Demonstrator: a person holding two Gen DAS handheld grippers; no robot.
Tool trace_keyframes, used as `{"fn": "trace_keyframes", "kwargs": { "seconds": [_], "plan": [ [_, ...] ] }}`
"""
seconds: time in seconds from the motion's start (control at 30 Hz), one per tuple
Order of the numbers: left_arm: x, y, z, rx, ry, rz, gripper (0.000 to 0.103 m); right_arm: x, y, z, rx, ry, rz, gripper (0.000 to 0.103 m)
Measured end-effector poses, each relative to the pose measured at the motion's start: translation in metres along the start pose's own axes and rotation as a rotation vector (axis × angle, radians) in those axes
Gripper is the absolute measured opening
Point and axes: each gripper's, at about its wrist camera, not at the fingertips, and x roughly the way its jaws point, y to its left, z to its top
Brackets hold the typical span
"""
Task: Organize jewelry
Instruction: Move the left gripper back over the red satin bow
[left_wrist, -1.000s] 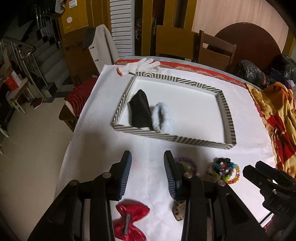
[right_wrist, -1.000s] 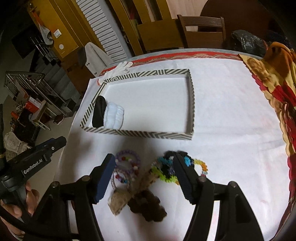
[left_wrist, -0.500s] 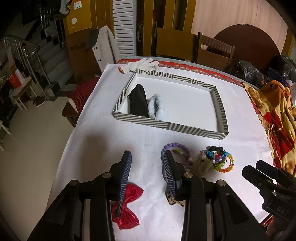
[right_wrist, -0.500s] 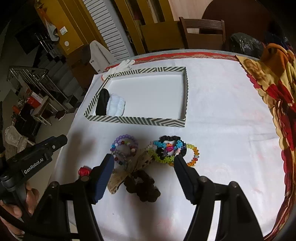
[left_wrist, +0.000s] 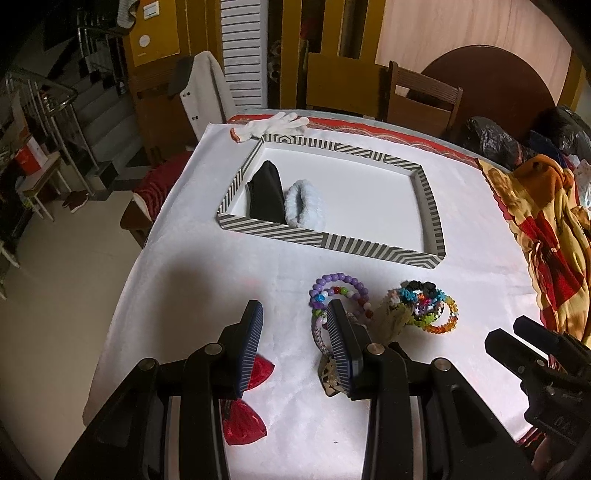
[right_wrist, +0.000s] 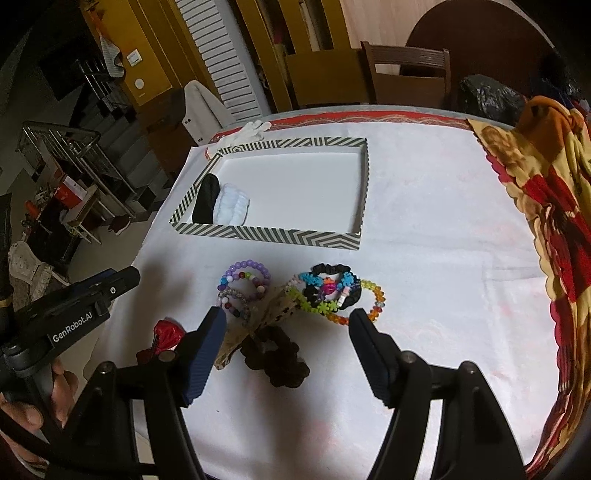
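- The left gripper (left_wrist: 294, 325) hangs over the near part of the worktop (left_wrist: 221, 280), its fingers (left_wrist: 252, 332) apart with nothing between them but white cloth.
- A shiny red bow (left_wrist: 245, 413) lies just below its left finger; a spotted cloth piece (left_wrist: 330, 376) peeks out under its right finger.
- The right gripper (right_wrist: 286, 330) has its fingers (right_wrist: 207, 343) spread wide and holds nothing; between them, lower down on the cloth, lies a dark brown scrunchie (right_wrist: 280, 360).
- Just beyond those fingertips sits the jewelry: purple beaded bracelets (right_wrist: 243, 286) on the left, and a tangle of bright plastic bracelets (right_wrist: 332, 293) with a black scrunchie on the right, the two clusters close together.
- Farther back stands a striped tray (right_wrist: 266, 234), well apart from the bracelets.
- In the tray's near left corner lie a black scrunchie (left_wrist: 267, 197) and a pale blue fluffy one (left_wrist: 304, 205), touching side by side.
- A white glove (left_wrist: 271, 123) lies behind the tray's far corner.
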Motion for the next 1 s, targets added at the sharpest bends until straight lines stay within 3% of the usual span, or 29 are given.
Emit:
{"fn": "trace_keyframes", "kwargs": {
  "seconds": [1.0],
  "plan": [
    [0.0031, -0.0003, -0.0031, -0.007, 0.024, -0.009, 0.027, -0.0024, -0.0005, 0.0016, -0.001, -0.011, -0.045, 0.073]
  ]
}}
